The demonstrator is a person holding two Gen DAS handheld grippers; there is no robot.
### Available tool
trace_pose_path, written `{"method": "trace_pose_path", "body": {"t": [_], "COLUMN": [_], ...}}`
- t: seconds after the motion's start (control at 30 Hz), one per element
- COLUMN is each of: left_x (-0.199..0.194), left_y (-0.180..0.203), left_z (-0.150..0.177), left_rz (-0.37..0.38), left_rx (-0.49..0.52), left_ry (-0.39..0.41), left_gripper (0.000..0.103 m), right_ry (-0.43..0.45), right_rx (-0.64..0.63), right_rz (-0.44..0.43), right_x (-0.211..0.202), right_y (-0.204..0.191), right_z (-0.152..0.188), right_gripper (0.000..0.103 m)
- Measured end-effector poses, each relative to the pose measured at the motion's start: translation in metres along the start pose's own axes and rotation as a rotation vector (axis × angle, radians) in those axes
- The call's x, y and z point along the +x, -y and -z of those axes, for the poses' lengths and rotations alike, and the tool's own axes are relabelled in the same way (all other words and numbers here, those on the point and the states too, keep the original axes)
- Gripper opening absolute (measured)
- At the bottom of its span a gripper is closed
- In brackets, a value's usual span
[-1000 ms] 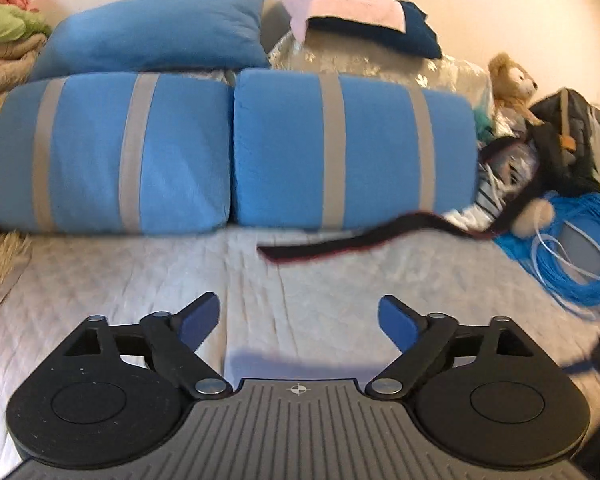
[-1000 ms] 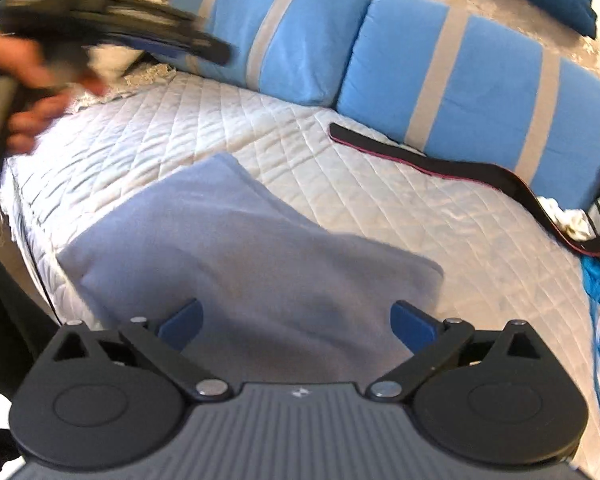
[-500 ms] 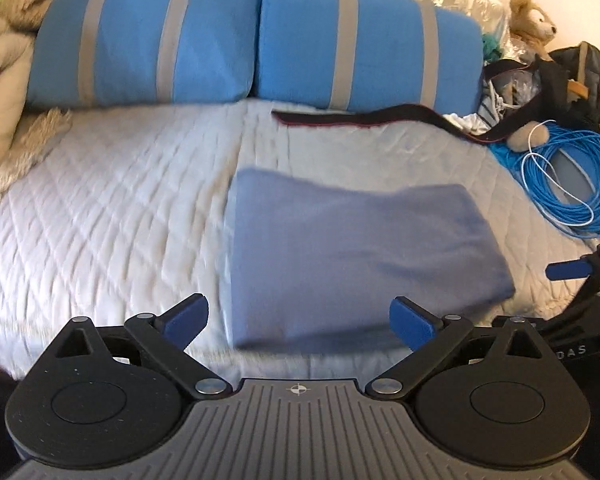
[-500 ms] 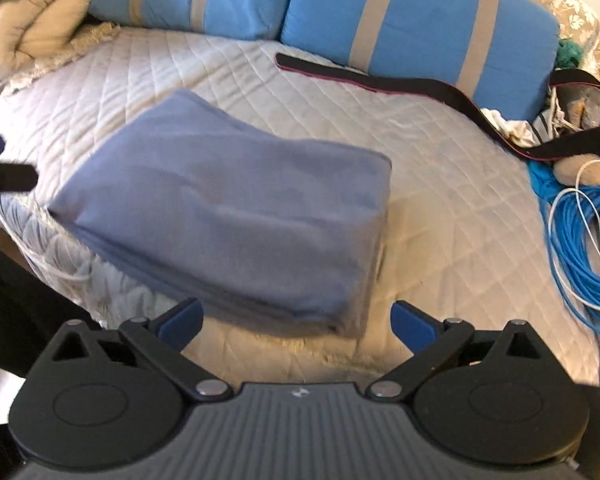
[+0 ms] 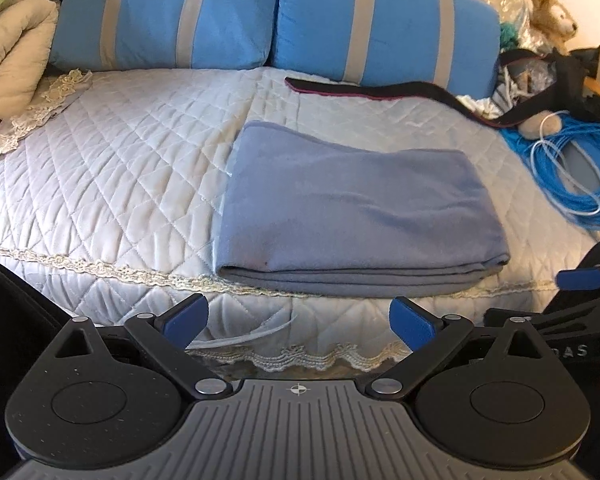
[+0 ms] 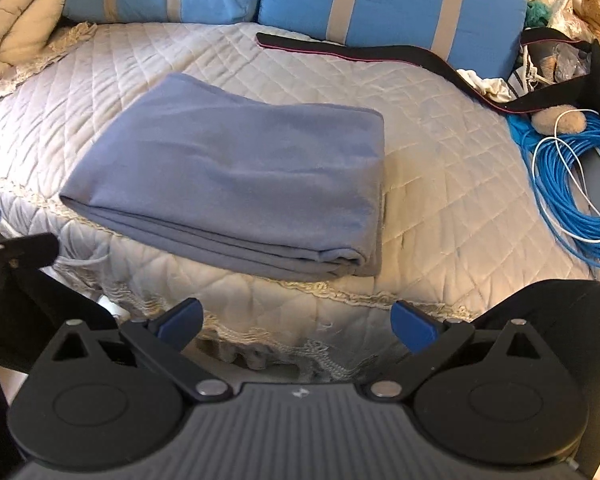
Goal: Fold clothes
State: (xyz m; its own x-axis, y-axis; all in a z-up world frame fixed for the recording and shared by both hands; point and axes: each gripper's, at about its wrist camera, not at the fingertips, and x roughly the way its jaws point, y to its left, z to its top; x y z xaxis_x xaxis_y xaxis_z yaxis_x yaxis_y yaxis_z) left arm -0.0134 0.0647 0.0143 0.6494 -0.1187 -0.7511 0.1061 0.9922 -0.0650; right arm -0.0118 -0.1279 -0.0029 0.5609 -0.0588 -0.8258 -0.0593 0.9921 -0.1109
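Observation:
A grey-blue cloth (image 5: 356, 208) lies folded into a flat rectangle near the front edge of the quilted bed (image 5: 132, 152); its stacked layers show along the near side. In the right wrist view the same folded cloth (image 6: 236, 184) sits left of centre. My left gripper (image 5: 298, 322) is open and empty, held off the bed's edge just in front of the cloth. My right gripper (image 6: 296, 322) is also open and empty, off the edge to the cloth's right. Part of the right gripper's finger (image 5: 580, 280) shows at the left view's right side.
Two blue striped pillows (image 5: 268, 12) line the back of the bed. A black strap (image 5: 372, 92) lies in front of them. A blue cable coil (image 5: 576, 168), a bag and a teddy bear (image 5: 552, 16) crowd the right side. Beige bedding (image 5: 12, 60) is piled at the left.
Both grippers have drawn back off the bed and tilted down, so the folded cloth now sits farther ahead of them. The cloth itself has not moved.

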Motion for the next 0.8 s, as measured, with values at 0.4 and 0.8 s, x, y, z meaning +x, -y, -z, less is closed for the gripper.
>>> {"method": "trace_pose_path", "body": {"t": [0.4,0.8], "left_x": [0.000,-0.003], "left_y": [0.006,0.014], "left_z": [0.000,0.005], "left_rz": [-0.021,-0.011], "left_rx": [0.011,0.026], "left_ry": [-0.010,0.002], "left_gripper": [0.099,0.099], "right_ry": [-0.002,0.001], "right_rx": [-0.001,-0.007], "right_rz": [0.013,0.004], "right_x": [0.002,0.004], "right_y": [0.002,0.000], "right_z": [0.000,0.001], "right_gripper": [0.103,0.103]}}
